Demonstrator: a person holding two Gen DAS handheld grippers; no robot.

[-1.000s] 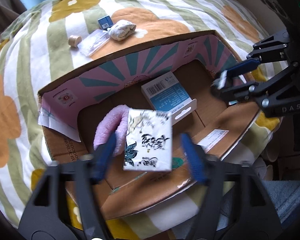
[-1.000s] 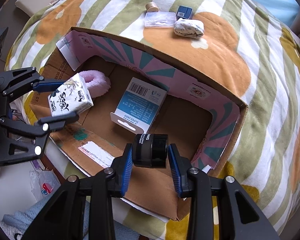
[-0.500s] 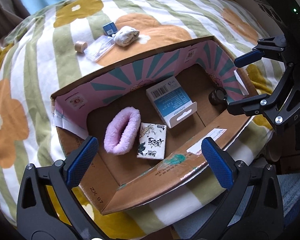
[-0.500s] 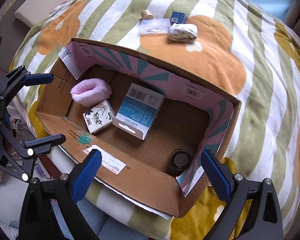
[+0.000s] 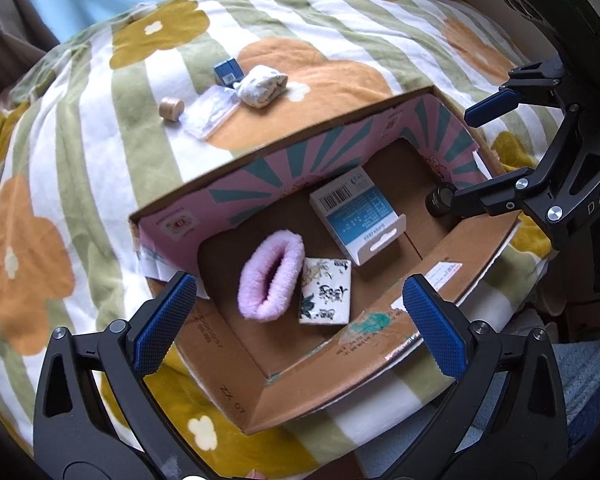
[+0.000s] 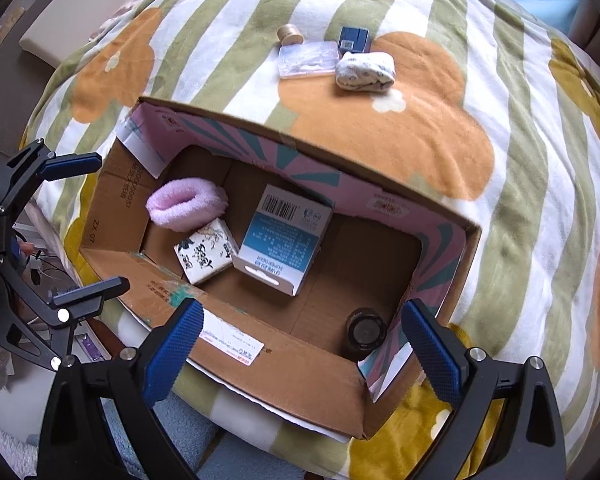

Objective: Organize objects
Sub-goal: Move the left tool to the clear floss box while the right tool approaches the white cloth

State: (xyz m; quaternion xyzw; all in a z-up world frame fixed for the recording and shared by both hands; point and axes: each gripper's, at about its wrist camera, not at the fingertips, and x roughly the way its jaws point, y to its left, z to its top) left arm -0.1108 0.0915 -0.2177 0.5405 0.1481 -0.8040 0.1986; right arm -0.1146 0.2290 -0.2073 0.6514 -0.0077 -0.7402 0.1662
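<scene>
Cardboard box [image 5: 340, 376] lies open on the flowered blanket [image 5: 80, 160], and I see four things inside it. At the left end the pink fluffy sock [image 5: 270, 280] rests just beside the tissue pack [image 5: 326, 290]; they look touching. Near the middle lies the blue and white carton [image 5: 354, 210], with its barcode end toward the far pink wall. The black jar [image 6: 365, 332] stands alone in the right corner, well apart from the carton.

My left gripper [image 5: 296, 324] hovers above the near edge of the box with jaws spread wide, holding nothing. My right gripper [image 6: 300, 344] is also spread wide and empty, above the near right side.

On the blanket behind the box I see a small spool [image 6: 289, 35], a clear plastic case [image 6: 308, 59], a small blue box [image 6: 354, 39] and a rolled cloth [image 6: 365, 70], close together.
</scene>
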